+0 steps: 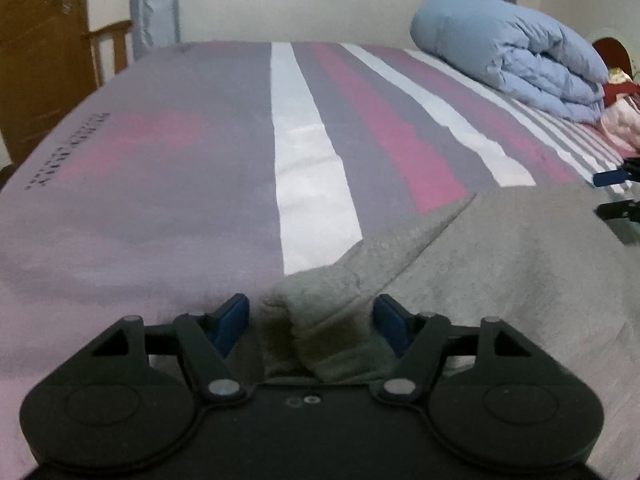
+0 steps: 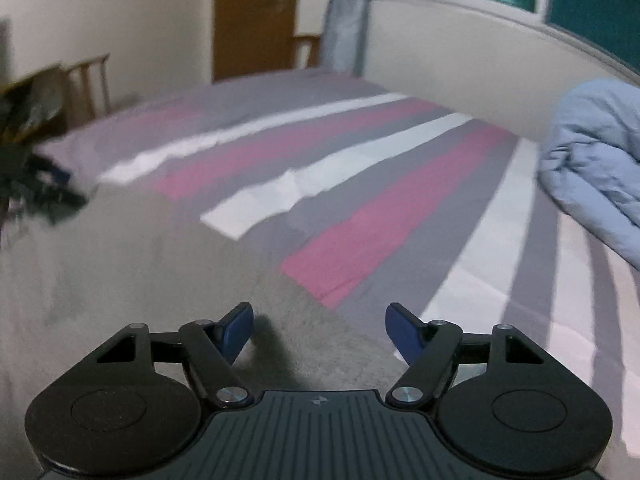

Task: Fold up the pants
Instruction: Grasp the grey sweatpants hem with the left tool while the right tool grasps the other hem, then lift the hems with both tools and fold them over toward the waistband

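Note:
Grey pants lie spread on the striped bed. In the left wrist view my left gripper is open, its blue pads on either side of a bunched, folded corner of the pants. In the right wrist view the pants fill the lower left. My right gripper is open over their right edge, holding nothing. The right gripper also shows at the right edge of the left wrist view, and the left gripper shows blurred at the left edge of the right wrist view.
The bed sheet has grey, pink and white stripes. A folded light blue duvet lies at the far right of the bed, also in the right wrist view. A wooden door and a wooden chair stand beyond the bed.

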{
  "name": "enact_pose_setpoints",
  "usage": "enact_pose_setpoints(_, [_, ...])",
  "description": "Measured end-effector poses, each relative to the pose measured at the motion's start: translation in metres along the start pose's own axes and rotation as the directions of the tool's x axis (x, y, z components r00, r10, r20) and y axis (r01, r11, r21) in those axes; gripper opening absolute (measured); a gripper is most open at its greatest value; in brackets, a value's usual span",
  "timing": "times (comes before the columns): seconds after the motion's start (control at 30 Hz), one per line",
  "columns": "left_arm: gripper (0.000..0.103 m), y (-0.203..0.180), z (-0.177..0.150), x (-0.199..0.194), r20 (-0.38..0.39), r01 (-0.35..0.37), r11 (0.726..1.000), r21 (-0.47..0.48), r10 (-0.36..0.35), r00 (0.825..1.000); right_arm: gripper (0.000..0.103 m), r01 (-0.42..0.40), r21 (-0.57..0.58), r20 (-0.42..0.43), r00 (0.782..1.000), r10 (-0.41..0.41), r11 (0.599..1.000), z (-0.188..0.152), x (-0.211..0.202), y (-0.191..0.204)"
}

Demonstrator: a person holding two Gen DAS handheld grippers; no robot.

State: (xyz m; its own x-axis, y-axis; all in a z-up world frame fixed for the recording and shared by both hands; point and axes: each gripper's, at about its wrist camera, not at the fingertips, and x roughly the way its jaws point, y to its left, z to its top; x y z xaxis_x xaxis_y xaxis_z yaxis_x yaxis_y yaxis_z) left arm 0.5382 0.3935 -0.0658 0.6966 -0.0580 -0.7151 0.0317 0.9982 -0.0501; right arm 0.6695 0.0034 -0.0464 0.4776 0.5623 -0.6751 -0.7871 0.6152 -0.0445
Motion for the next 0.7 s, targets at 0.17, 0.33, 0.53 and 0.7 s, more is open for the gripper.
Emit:
enact_pose_setpoints(0.17, [0.059,0.013,0.006,0.009,-0.014,0.059,0.998,-0.038,-0.06,0.998,0.073,-0.059,-0.04,-0.07,0.996,0.056,0.997,0.006,0.027,-0.004])
enact_pose_setpoints(0.33, [0.01,0.001,0.007,-0.001,0.025,0.081,0.997,0.014,-0.081,0.996,0.005,-0.148,-0.006,-0.106,0.983,0.147,0.989,0.008,0.026,-0.006])
enact_pose_setpoints(0.53, [0.007,-0.003,0.002,-0.055,0.171,0.084,0.996,0.025,-0.087,0.981,0.004,-0.088,-0.039,0.021,0.996,0.088,0.995,0.01,-0.04,0.025])
enact_pose_setpoints(0.7, [0.007,-0.01,-0.009,-0.118,0.288,0.144,0.989,0.038,-0.149,0.946,0.004,-0.033,-0.108,0.079,0.996,0.042,0.994,0.003,-0.111,0.069])
